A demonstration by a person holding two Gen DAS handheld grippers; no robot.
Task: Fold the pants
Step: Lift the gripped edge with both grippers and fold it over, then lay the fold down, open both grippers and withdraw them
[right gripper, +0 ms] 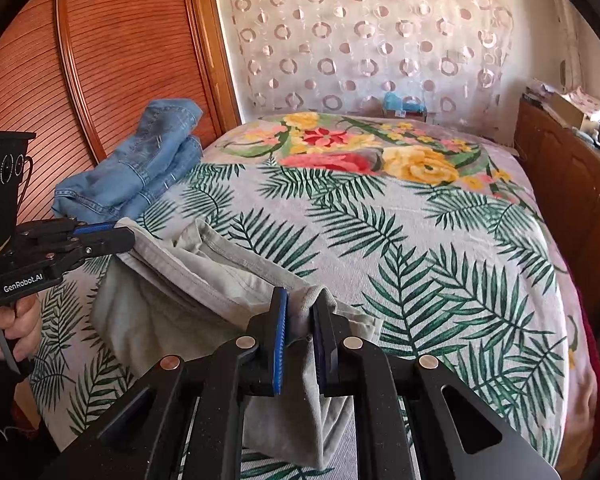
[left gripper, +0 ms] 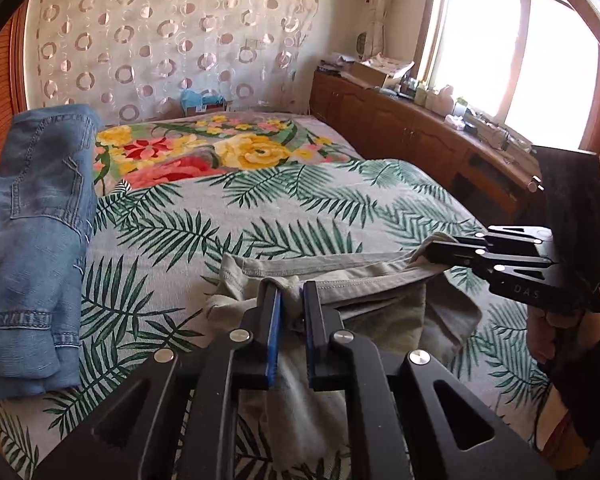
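Pants (left gripper: 364, 280), the pale grey ones, hang over the near end of the bed (left gripper: 300, 208), held up by their waistband. The left gripper (left gripper: 290, 320) has its two fingers pinched tight on one end of the waistband. The right gripper (right gripper: 300, 328) has its fingers pinched tight on the other end. The band stretches between them, and the rest of the cloth sags down toward the bed.

Blue jeans (right gripper: 140, 176) lie in a heap on the bed, on the side next to the brown slatted door (right gripper: 112, 60). They are close to the left gripper.

I think some things could go wrong from here. Each gripper holds only a small bit of cloth, so a quick tug could make one end slip out. Then the pants would drop in a lump on the bed. If one gripper goes higher than the other, the legs may hang crooked and the fold may come out lopsided. I cannot see the legs, so they may be twisted. If the pants swing toward the door, they may land on the jeans and get bunched up.
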